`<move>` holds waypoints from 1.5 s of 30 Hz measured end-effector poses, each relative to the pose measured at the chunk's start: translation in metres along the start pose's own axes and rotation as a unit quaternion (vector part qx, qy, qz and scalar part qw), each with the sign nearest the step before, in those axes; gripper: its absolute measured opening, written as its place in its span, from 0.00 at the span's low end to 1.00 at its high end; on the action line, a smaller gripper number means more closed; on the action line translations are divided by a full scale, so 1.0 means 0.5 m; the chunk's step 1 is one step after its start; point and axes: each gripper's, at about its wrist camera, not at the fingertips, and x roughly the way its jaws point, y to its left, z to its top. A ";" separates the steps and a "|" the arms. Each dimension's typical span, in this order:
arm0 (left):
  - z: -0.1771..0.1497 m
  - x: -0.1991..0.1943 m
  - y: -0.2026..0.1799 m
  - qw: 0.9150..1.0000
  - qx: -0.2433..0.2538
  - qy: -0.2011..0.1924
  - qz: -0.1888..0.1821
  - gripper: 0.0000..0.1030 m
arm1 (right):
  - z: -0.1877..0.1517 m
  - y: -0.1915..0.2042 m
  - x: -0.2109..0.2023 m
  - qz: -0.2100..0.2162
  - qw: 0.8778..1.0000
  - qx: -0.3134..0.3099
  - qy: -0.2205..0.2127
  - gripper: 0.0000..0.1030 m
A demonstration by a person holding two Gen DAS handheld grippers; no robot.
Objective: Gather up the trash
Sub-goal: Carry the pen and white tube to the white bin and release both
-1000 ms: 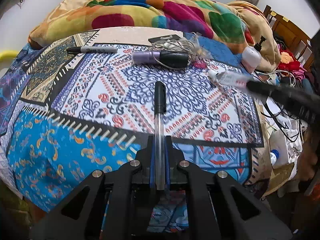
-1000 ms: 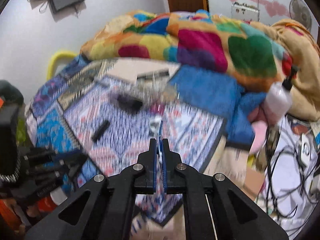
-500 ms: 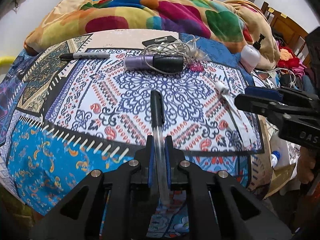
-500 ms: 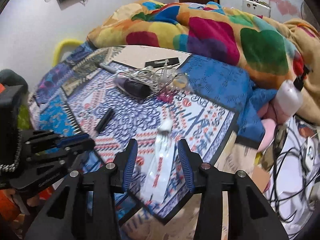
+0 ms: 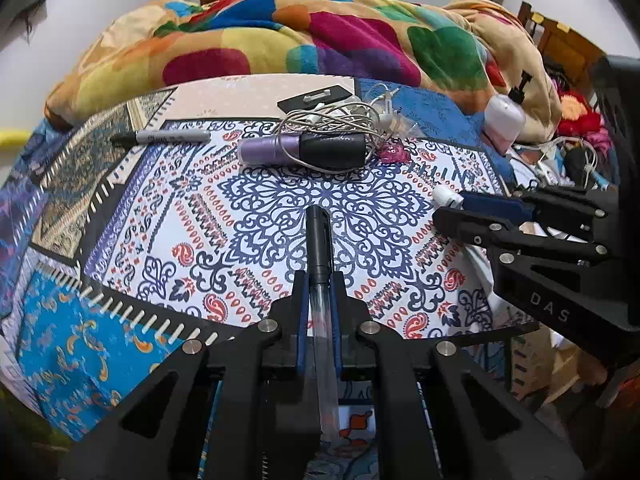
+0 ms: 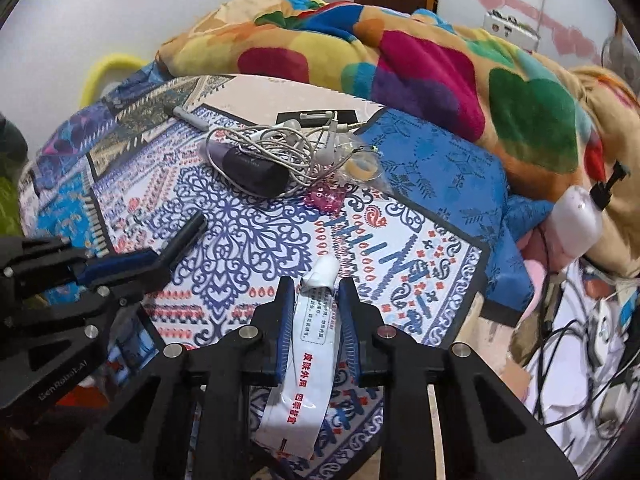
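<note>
Tongs (image 5: 319, 304) hover above patterned bedspread (image 5: 132, 216).

Your left gripper (image 5: 318, 300) has its fingers closed on a pen (image 5: 320, 264). Your right gripper (image 6: 316, 312) straddles a tube (image 6: 308, 344), fingers parted, perhaps just touching its sides.

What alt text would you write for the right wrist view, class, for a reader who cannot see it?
The right gripper straddles a flattened white tube lying on a patterned bedspread, jaws not yet closed. Beyond lie tangled earphones; the left gripper, holding a pen, enters at left.
</note>
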 end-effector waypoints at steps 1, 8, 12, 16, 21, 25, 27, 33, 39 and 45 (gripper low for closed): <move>-0.002 -0.002 0.005 1.000 -0.009 0.001 -0.007 0.08 | 0.001 -0.004 -0.001 0.007 1.000 0.008 0.002 0.20; -0.018 -0.050 0.025 0.999 -0.032 -0.014 -0.007 0.08 | 0.008 0.002 -0.043 0.022 0.999 0.033 -0.012 0.19; -0.023 -0.107 0.034 0.999 -0.033 -0.033 -0.001 0.08 | 0.025 0.028 -0.082 0.023 0.999 0.027 -0.031 0.19; -0.030 -0.167 0.045 0.998 -0.034 -0.055 0.014 0.08 | 0.044 0.068 -0.125 0.026 0.998 0.013 -0.056 0.19; -0.051 -0.243 0.082 0.995 -0.056 -0.079 0.021 0.08 | 0.061 0.134 -0.176 0.034 0.996 -0.007 -0.081 0.19; -0.078 -0.304 0.121 0.992 -0.074 -0.099 0.031 0.08 | 0.065 0.192 -0.212 0.044 0.994 -0.023 -0.097 0.19; -0.097 -0.334 0.144 0.990 -0.083 -0.107 0.037 0.08 | 0.067 0.223 -0.226 0.050 0.993 -0.032 -0.102 0.19; -0.173 -0.420 0.216 0.983 -0.107 -0.130 0.067 0.08 | 0.063 0.330 -0.262 0.067 0.989 -0.068 -0.117 0.19; -0.264 -0.490 0.297 0.976 -0.138 -0.141 0.094 0.08 | 0.047 0.462 -0.274 0.096 0.983 -0.106 -0.118 0.19; -0.372 -0.534 0.377 0.968 -0.172 -0.135 0.125 0.08 | 0.026 0.580 -0.256 0.134 0.976 -0.138 -0.105 0.19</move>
